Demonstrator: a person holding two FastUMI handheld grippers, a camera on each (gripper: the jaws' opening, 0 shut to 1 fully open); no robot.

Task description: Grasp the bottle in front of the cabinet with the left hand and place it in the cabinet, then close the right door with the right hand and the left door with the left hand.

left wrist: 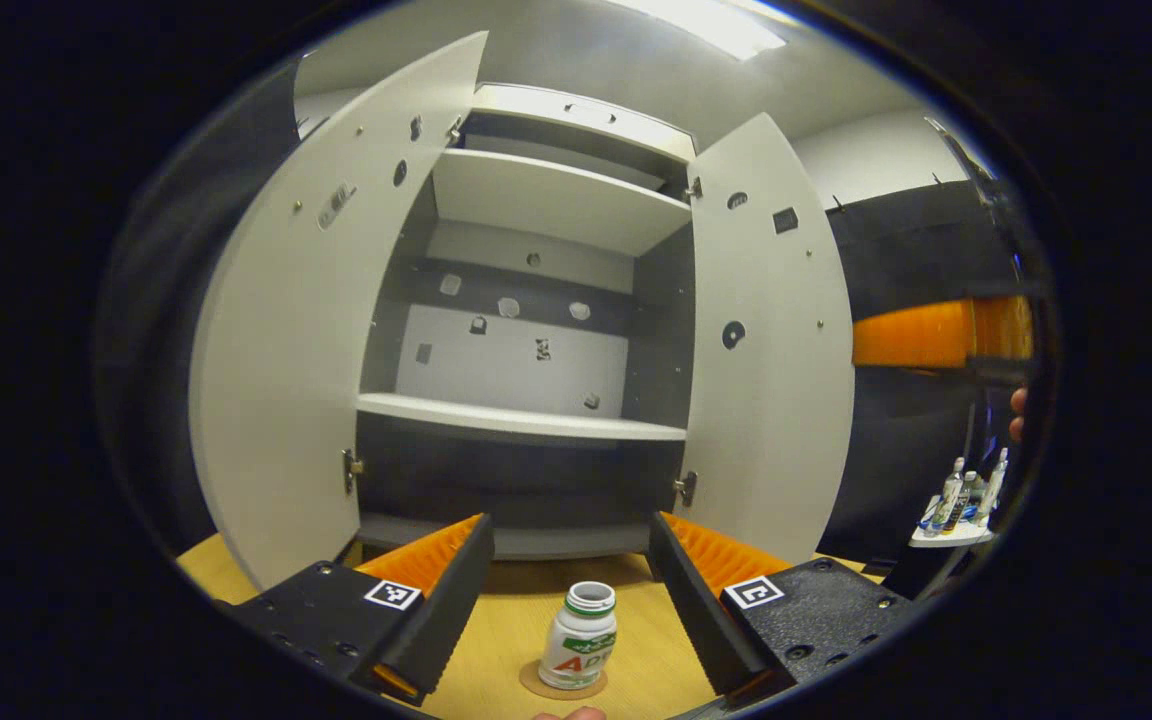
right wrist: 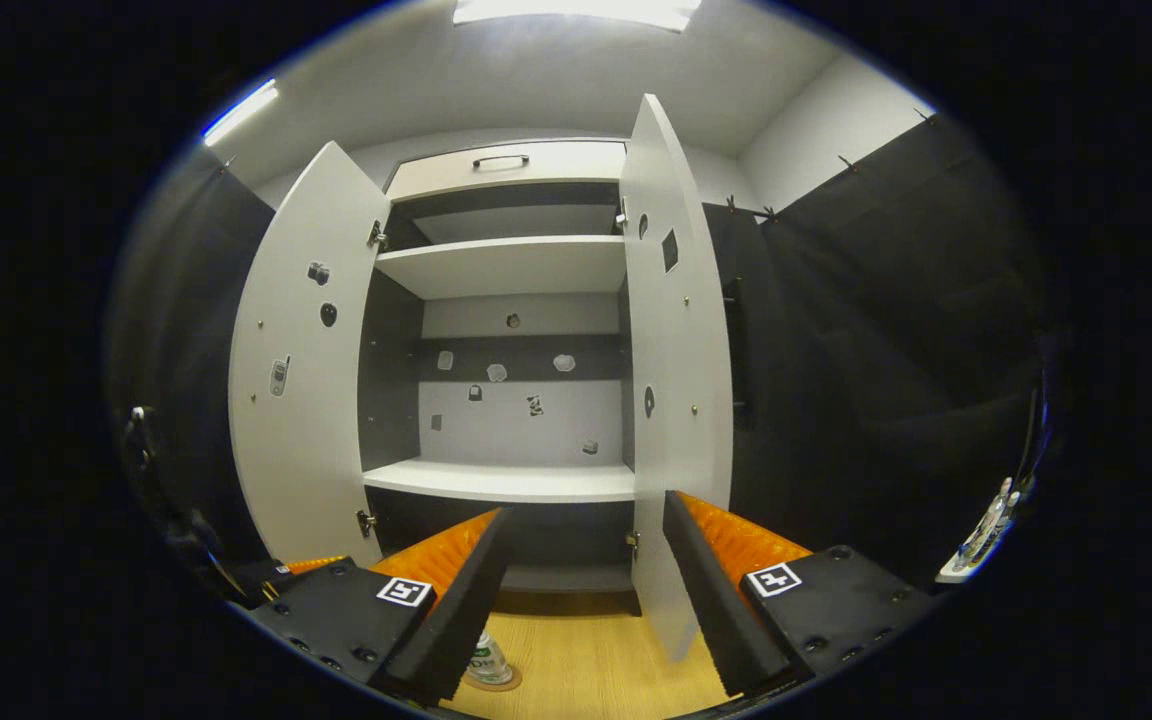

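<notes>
The left gripper [left wrist: 571,600] stands wide, its fingers flanking the small bottle [left wrist: 579,637] upright on the near tabletop [left wrist: 656,650] before the open cabinet [left wrist: 521,415] (light, smooth plastic, probably slippery); best gripped mid-body

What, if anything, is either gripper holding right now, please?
Nothing: the left gripper is open around the bottle without touching it; the right gripper is open.

1. A ceiling light [left wrist: 706,25] glares at the top of both views, washing out white.
2. The cabinet [left wrist: 526,300] interior is dim and shadowed.
3. Fisheye distortion bows the doors; the edges darken and blur.
</notes>
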